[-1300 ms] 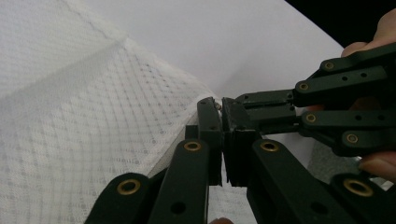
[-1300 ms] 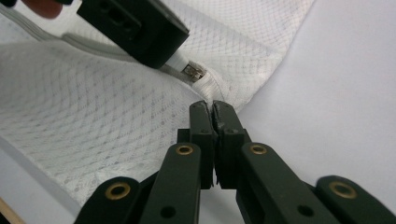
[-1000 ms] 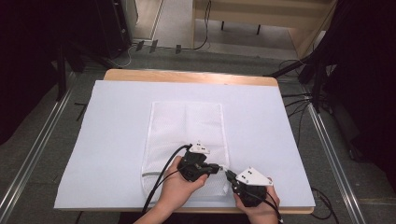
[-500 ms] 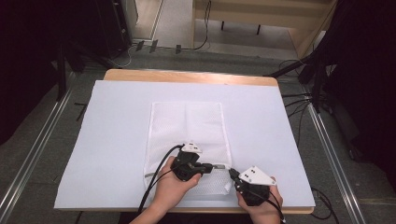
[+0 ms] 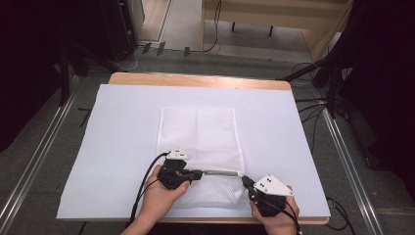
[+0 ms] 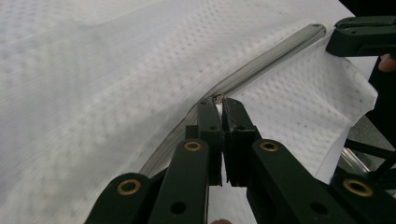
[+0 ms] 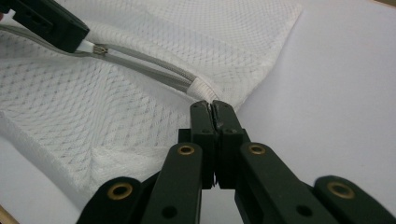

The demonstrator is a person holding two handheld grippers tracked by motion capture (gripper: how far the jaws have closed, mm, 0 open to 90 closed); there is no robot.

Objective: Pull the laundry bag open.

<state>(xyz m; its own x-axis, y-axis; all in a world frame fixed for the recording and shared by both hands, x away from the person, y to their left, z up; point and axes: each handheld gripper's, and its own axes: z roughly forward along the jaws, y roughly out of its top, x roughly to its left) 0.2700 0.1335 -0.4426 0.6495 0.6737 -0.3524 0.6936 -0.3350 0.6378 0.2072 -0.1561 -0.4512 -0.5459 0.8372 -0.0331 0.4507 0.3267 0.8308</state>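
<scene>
Two grippers are closed on one white mesh bag, which is spread flat on a white sheet covering the wooden table. The bag is laid in the middle of the sheet with its long axis running away from the person, from the near edge of the table towards the far edge. Its grey zipper is set across that axis, close to the bag's near end, and runs from left to right in the high view.

The left gripper is pointed to the right along the zipper line, and its jaws are pressed together on the small brass-coloured zipper pull, as is seen in the left gripper view. In that view the zipper track is stretched away from the jaw tips towards the upper right, where the other gripper is met.

The right gripper is held at the bag's near right part, pointing up and to the left in the high view. Its jaws are clamped on the white fabric end of the zipper, seen in the right gripper view just at the jaw tips. Between the two grippers the zipper is drawn taut, and the mesh beside the right gripper is lifted slightly and creased.
</scene>
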